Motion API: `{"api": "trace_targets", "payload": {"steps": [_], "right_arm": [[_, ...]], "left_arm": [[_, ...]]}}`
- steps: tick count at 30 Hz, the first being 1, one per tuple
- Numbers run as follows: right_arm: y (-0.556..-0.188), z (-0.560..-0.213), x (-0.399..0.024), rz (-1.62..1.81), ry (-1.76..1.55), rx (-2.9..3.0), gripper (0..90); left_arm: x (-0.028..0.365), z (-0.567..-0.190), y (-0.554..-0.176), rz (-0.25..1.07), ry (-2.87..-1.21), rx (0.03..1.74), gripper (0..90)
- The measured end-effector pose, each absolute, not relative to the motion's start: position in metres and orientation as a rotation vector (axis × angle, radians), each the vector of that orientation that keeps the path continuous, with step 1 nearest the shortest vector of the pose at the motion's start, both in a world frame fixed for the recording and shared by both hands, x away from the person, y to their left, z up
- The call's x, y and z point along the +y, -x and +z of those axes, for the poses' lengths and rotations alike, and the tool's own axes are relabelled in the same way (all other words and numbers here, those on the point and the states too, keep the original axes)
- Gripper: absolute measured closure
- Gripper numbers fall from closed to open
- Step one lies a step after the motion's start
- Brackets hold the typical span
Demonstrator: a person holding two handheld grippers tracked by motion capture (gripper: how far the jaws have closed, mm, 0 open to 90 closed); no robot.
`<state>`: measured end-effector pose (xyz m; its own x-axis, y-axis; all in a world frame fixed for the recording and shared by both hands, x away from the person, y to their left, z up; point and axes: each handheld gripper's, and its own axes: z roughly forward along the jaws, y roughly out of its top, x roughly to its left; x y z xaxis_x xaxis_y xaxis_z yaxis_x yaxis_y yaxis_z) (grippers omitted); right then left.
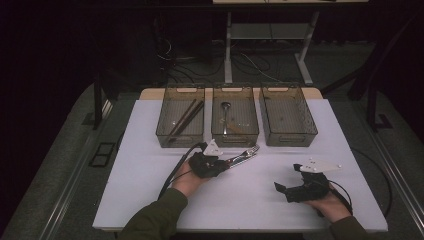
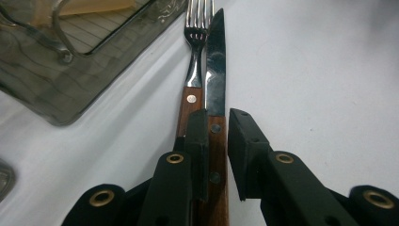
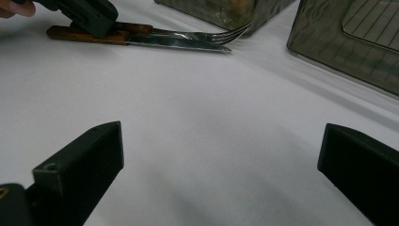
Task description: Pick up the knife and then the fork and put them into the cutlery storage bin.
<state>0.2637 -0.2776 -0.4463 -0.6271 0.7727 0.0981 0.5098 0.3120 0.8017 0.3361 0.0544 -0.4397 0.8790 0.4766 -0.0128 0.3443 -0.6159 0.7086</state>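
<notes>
I had the left gripper (image 2: 217, 123) low over the white bench (image 1: 150, 150), its jaws set around the wooden handle of the knife (image 2: 215, 70). The left pad lay against the handle, or very nearly, while the right pad stood off with a sliver of bench showing between, so I counted the gripper as loosely open about the handle, not clamped. The knife lay flat, blade pointing away from the gripper, with the fork (image 2: 193, 66) touching it along its left side in the left gripper view, the tines reaching the clear bin (image 2: 56, 61). From above, the pair (image 1: 242, 156) lay just in front of the middle of three bins (image 1: 235, 135), slanting toward it. The right gripper (image 1: 295, 187) rested well apart at the near right of the bench, jaws wide and empty; in its own view knife (image 3: 179, 43) and fork (image 3: 221, 35) lay far ahead. I could read no writing anywhere.
</notes>
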Motion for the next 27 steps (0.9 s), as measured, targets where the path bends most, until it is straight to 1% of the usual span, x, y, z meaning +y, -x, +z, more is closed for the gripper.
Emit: {"api": "trace_targets", "payload": {"steps": [12, 22, 24, 25, 27], "right_arm": [[-0.264, -0.446, -0.277, 1.221, -1.156, 2.279, 0.5], [-0.264, -0.446, -0.277, 1.222, -1.149, 2.283, 0.5], [-0.264, -0.447, -0.277, 1.222, -1.147, 2.283, 0.5], [-0.264, -0.447, -0.277, 1.222, -1.147, 2.284, 0.5], [-0.264, -0.447, -0.276, 1.219, -1.149, 2.287, 0.5]], "left_arm": [[0.049, -0.444, -0.336, 0.240, -2.331, 0.568, 74.4], [0.048, -0.444, -0.344, 0.164, -2.364, 0.575, 73.8], [0.048, -0.444, -0.345, 0.156, -2.377, 0.569, 73.8], [0.048, -0.443, -0.347, 0.168, -2.388, 0.539, 73.9], [0.047, -0.444, -0.345, 0.162, -2.382, 0.550, 74.2]]}}
